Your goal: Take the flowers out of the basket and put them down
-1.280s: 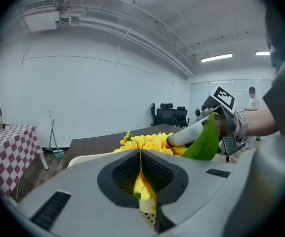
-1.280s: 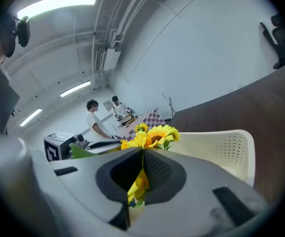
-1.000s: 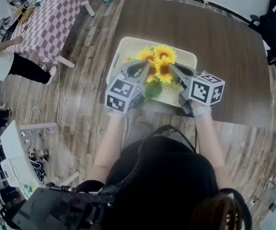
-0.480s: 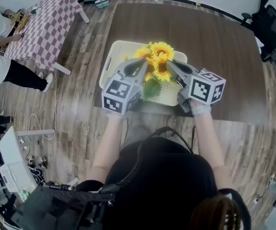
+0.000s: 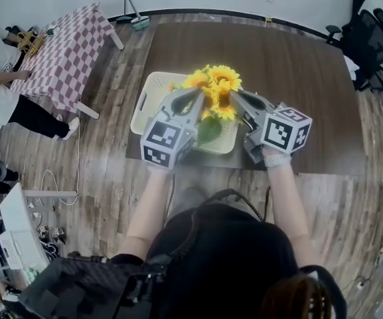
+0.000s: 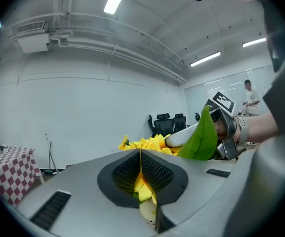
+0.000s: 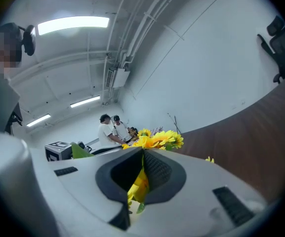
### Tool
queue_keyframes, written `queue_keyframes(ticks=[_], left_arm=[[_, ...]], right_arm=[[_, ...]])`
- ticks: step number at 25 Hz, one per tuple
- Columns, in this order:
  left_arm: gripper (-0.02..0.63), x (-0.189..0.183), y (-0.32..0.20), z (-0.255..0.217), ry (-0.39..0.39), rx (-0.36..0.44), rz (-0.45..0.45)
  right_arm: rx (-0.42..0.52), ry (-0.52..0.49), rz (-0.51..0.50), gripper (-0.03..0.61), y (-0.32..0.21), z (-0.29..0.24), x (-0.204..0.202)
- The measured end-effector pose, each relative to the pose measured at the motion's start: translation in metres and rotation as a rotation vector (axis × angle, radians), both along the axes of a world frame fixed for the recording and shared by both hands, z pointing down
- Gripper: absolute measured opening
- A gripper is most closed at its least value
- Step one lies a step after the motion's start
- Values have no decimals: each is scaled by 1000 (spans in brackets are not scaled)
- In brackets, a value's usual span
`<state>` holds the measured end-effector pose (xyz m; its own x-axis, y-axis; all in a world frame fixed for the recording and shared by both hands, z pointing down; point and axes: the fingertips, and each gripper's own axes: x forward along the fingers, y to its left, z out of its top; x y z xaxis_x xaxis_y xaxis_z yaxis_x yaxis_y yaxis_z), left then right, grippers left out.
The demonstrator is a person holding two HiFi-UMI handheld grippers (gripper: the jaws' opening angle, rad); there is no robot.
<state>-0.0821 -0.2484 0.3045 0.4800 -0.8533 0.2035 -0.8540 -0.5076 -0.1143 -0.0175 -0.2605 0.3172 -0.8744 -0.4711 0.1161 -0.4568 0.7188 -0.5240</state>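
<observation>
Wood-plank floor w/ a dark brown table (image 5: 297, 78) on it; the cream basket (image 5: 145, 105) sits at the table's near-left edge. Vs a sec ago the flowers (image 5: 216, 85) have come up: the yellow heads then sat inside the basket's outline, now they overlap its far rim and look bigger vs the basket, which has itself stayed on the table. Neither tool has let go. The left gripper (image 5: 200, 96) and right gripper (image 5: 235, 97) are each pressed together on the bunch, one from either side, w/ yellow petals and a bit of stem nipped between the pads in both gripper views. So the take-out looks approx halfway: the bunch is prob. clear of the basket's bottom but hangs right over it, not yet carried aside, nothing put down. Its long axis runs roughly upright, heads on top and leaning a bit away from the person, stems going down below the jaws where they can't be seen. A green leaf (image 5: 209, 129) hangs on the near side between the two tools. Exact tilt can't be told. For the put-down it'd prob. need tipping over to lie flat on bare table, e.g. right of the basket.
</observation>
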Motion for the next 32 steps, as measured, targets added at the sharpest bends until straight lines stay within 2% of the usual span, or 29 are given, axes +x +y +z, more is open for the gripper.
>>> queue_keyframes(ticks=[11,17,24,32], left_arm=[[8,90,20,-21,-4,78,-27],[8,91,25,-31,37,89,-26],[8,155,38,-9,28,63,-5],[8,198,37,26,42,-2,17]], right_arm=[[79,-60,-1,3,18,-20,89],[90,-23,1,3,25,-33,90],[54,-10,35,3,41,-12,154],[-19,-30,66,3,49,23,196]])
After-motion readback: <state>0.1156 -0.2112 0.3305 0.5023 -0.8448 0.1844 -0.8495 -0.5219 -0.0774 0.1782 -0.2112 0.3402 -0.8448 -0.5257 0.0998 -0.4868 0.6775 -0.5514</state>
